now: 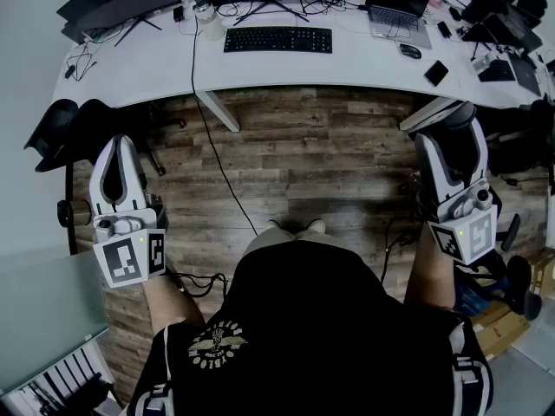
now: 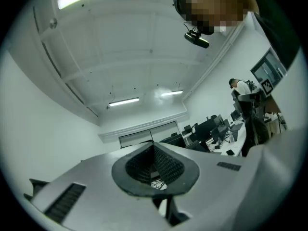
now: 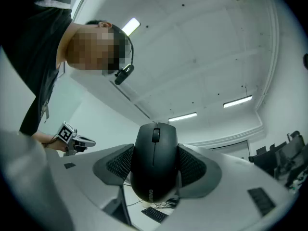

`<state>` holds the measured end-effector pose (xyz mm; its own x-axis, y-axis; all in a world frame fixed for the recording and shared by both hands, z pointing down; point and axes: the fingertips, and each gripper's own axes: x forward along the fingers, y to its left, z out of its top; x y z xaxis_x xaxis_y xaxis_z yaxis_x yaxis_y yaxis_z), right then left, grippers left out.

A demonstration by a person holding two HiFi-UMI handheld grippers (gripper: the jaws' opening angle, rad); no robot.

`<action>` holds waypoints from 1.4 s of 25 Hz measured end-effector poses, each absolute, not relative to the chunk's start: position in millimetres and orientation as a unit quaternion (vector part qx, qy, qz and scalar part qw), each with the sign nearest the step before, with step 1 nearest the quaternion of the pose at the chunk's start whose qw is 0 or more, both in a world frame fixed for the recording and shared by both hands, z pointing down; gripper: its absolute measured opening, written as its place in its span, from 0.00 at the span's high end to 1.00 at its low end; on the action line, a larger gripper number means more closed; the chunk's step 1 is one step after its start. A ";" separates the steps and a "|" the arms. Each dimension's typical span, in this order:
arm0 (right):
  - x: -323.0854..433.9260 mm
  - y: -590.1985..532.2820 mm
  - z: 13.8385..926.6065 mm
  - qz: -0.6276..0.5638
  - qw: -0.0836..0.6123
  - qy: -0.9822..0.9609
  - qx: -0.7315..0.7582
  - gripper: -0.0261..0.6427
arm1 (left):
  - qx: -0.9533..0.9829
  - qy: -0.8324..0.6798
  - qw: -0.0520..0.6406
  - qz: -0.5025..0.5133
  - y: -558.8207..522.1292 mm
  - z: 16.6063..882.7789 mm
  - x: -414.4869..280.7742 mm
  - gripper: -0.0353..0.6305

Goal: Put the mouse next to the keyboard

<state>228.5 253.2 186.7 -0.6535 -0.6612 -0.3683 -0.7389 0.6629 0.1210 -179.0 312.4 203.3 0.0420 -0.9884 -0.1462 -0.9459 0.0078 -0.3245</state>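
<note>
A black mouse [image 3: 155, 160] sits upright between the ribbed pads of my right gripper [image 3: 155, 148], which is shut on its sides. In the head view this gripper [image 1: 453, 115] is held low at the right, over the wooden floor, with the mouse [image 1: 453, 152] dark between its jaws. The black keyboard [image 1: 277, 39] lies on the white desk [image 1: 260, 72] far ahead; it also shows small below the mouse as the keyboard [image 3: 154, 214]. My left gripper [image 1: 117, 150] hangs at the left, shut and empty, its pads [image 2: 166, 165] touching.
The desk carries monitors, a laptop [image 1: 399, 20], a phone [image 1: 436, 73], a second mouse [image 1: 410, 51] and loose cables. A black chair [image 1: 65, 133] stands at the left. A cable [image 1: 217, 163] runs across the wooden floor between the desk and the person's feet.
</note>
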 end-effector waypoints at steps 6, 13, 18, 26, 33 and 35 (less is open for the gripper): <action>207.6 273.1 186.4 0.122 0.150 0.894 -0.405 0.53 | -0.721 0.673 0.155 -0.064 325.8 218.0 -192.3 0.94; 183.4 304.7 182.8 0.121 0.177 0.864 -0.456 0.53 | -0.738 0.658 0.146 -0.038 345.5 228.5 -231.6 0.94; 173.9 314.3 182.3 0.114 0.166 0.862 -0.465 0.53 | -0.739 0.660 0.134 -0.026 350.0 235.8 -252.9 0.94; 167.9 299.9 189.1 0.125 0.148 0.859 -0.473 0.53 | -0.729 0.673 0.128 -0.016 334.1 248.9 -274.9 0.94; 175.9 261.3 200.7 0.117 0.141 0.860 -0.476 0.53 | -0.731 0.670 0.128 -0.020 299.0 253.7 -265.0 0.94; 176.8 251.1 203.7 0.114 0.137 0.861 -0.477 0.53 | -0.735 0.665 0.131 -0.023 286.1 253.2 -258.7 0.94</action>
<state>176.8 251.1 203.7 -0.5076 -0.7893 -0.3454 -0.8520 0.5194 0.0653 -258.7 286.1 253.2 0.1134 -0.9836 -0.1400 -0.9715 -0.0802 -0.2231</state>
